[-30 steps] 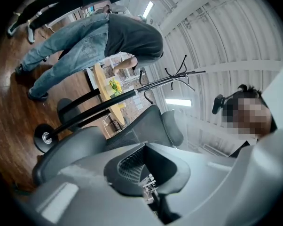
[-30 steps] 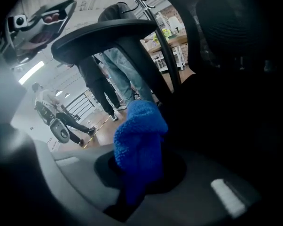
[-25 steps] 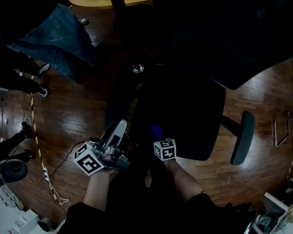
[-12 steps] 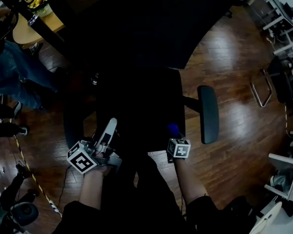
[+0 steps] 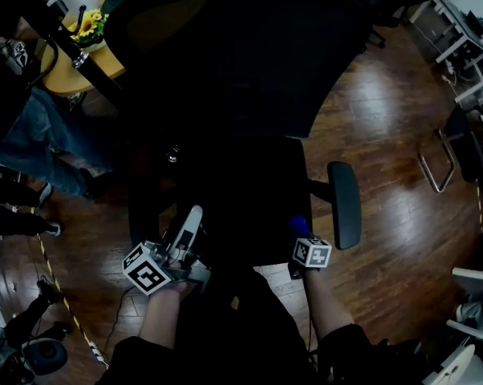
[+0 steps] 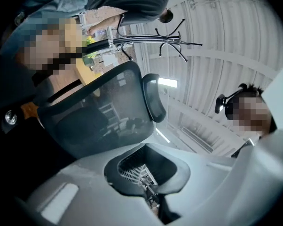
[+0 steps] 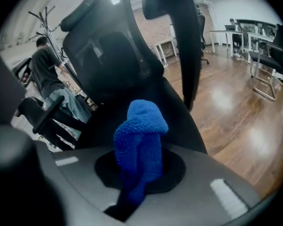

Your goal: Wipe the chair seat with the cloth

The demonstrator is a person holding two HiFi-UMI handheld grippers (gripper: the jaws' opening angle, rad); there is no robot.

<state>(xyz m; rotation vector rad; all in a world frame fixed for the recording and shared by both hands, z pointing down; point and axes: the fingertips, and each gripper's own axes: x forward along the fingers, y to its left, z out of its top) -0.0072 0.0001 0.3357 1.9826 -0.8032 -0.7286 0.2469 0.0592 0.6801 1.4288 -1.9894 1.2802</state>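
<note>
The black office chair's seat (image 5: pixel 249 183) lies in front of me in the head view, with its mesh backrest (image 5: pixel 225 54) beyond it. My right gripper (image 5: pixel 300 233) is at the seat's front right corner, shut on a bunched blue cloth (image 5: pixel 297 225). In the right gripper view the blue cloth (image 7: pixel 140 140) stands up out of the right gripper (image 7: pixel 140 173), above the seat (image 7: pixel 179 112). My left gripper (image 5: pixel 192 215) hovers by the seat's front left edge. Seen in its own view, the left gripper (image 6: pixel 148 149) is shut and empty, tilted up at the backrest (image 6: pixel 99 112) and ceiling.
An armrest (image 5: pixel 344 203) sticks out on the chair's right over the wooden floor (image 5: pixel 386 119). A person in jeans (image 5: pixel 41 147) stands at the left beside a round table (image 5: pixel 73 66) with yellow flowers. A chrome chair frame (image 5: pixel 438 163) is at the right, and cables (image 5: pixel 65 311) lie at the lower left.
The head view has swung, so the chair now sits more centred. Both grippers stay at the seat's front edge; the right one, still holding the cloth, has shifted slightly right.
</note>
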